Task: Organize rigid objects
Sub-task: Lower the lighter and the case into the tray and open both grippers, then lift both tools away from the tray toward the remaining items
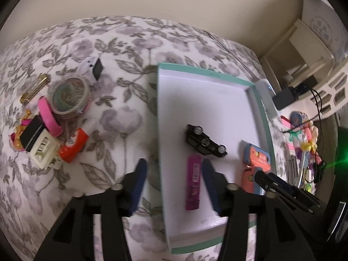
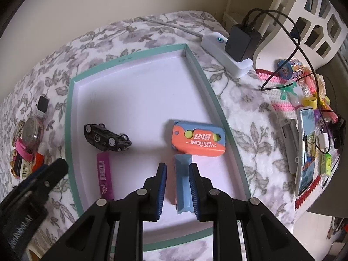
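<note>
A teal-rimmed white tray point(image 1: 217, 95) point(image 2: 134, 91) lies on a floral bedspread. In it are an overturned black toy car point(image 1: 205, 141) point(image 2: 106, 139), a purple bar point(image 1: 193, 182) point(image 2: 104, 174) and an orange "carrot knife" toy point(image 1: 257, 155) point(image 2: 199, 140). My left gripper point(image 1: 174, 176) is open and astride the tray's left rim, with the purple bar just inside its right finger and untouched. My right gripper point(image 2: 178, 184) point(image 1: 264, 179) is shut on a blue and orange toy piece point(image 2: 183, 182) point(image 1: 248, 179) at the tray's near right.
Left of the tray lie a round clear-lidded tin point(image 1: 69, 95), a pink band point(image 1: 49, 117), an orange packet point(image 1: 72, 145), a black box point(image 1: 31, 134) and a white smartwatch point(image 1: 93, 67). To the right are a power strip with a charger point(image 2: 226, 50), a phone point(image 2: 306, 150) and a white basket point(image 2: 304, 21).
</note>
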